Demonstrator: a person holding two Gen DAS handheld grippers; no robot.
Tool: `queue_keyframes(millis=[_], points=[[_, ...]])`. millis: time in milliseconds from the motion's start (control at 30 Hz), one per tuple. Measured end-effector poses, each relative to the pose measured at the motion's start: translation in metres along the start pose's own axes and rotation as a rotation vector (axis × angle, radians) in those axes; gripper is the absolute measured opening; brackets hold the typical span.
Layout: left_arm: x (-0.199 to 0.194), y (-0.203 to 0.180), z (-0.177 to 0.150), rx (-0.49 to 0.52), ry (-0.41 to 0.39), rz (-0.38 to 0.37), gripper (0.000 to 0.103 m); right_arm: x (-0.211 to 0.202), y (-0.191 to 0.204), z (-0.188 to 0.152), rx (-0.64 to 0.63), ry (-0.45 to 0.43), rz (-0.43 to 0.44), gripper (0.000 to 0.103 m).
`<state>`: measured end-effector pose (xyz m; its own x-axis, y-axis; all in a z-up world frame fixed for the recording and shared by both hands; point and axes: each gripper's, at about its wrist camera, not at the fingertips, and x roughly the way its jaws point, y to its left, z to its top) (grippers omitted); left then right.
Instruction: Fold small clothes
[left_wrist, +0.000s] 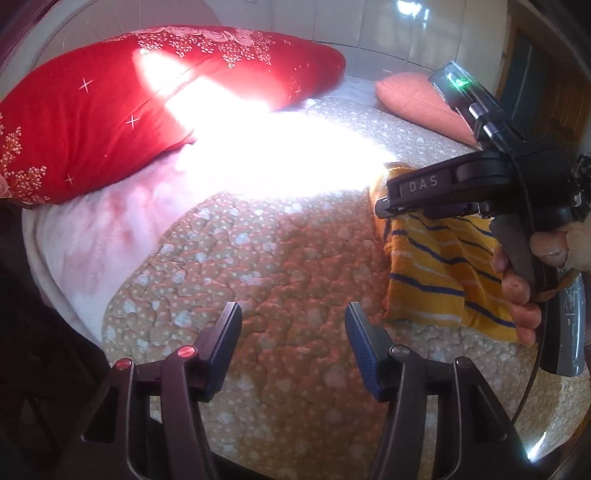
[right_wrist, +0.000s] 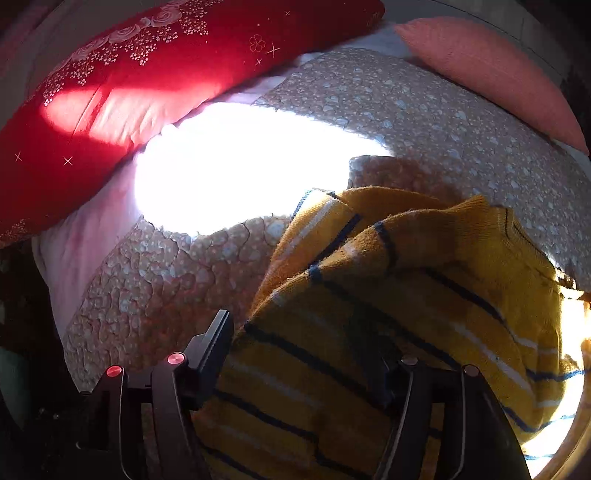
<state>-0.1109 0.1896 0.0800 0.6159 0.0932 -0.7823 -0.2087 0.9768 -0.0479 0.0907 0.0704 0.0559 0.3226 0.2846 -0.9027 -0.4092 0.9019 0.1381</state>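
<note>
My left gripper (left_wrist: 293, 347) hung spread and empty over the quilt (left_wrist: 258, 258) while my right gripper (right_wrist: 306, 350), jaws apart around the bunched striped sweater (right_wrist: 406, 295) near the bed's right edge, needed a clean single-layer hem pinch, I judged.

The bed (left_wrist: 280, 258) is covered by a quilted beige spread dotted with pale hearts, a bright patch of sunlight across its middle. A large red floral pillow (left_wrist: 110, 110) lies along its far left side, a smaller pink pillow (left_wrist: 417, 99) at the far right. A yellow garment with blue and white stripes (left_wrist: 443, 273) lies on the spread at the right.
</note>
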Motion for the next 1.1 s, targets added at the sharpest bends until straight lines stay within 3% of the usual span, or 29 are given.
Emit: queue_keyframes(millis=[200, 367, 433, 500, 533, 567, 633, 767, 967, 1100], points=[[0.005, -0.001, 0.002, -0.028, 0.022, 0.009, 0.059, 0.017, 0.028, -0.006, -0.11, 0.004, -0.175, 0.083], [0.008, 0.002, 0.001, -0.041, 0.034, 0.002, 0.059, 0.026, 0.043, -0.012, -0.197, 0.024, -0.304, 0.082], [0.009, 0.004, 0.0, -0.046, 0.039, -0.002, 0.059, 0.024, 0.042, -0.013, -0.195, 0.03, -0.326, 0.074], [0.009, 0.004, -0.001, -0.05, 0.045, -0.003, 0.059, 0.023, 0.041, -0.015, -0.209, 0.031, -0.368, 0.049], [0.009, 0.005, -0.001, -0.054, 0.048, -0.005, 0.059, 0.022, 0.042, -0.016, -0.221, 0.025, -0.389, 0.041], [0.01, 0.005, -0.001, -0.059, 0.054, -0.011, 0.059, 0.019, 0.041, -0.018, -0.235, 0.017, -0.398, 0.025], [0.011, 0.006, 0.0, -0.072, 0.064, -0.035, 0.059, 0.01, 0.039, -0.019, -0.227, -0.001, -0.364, 0.018], [0.012, 0.001, 0.003, -0.084, 0.086, -0.094, 0.059, -0.033, -0.001, -0.02, -0.089, -0.073, -0.213, 0.016], [0.01, -0.028, 0.006, -0.07, 0.115, -0.163, 0.06, -0.097, -0.1, -0.046, 0.157, -0.183, -0.083, 0.016], [0.005, -0.06, 0.008, -0.012, 0.121, -0.18, 0.061, -0.134, -0.174, -0.083, 0.287, -0.259, -0.072, 0.016]])
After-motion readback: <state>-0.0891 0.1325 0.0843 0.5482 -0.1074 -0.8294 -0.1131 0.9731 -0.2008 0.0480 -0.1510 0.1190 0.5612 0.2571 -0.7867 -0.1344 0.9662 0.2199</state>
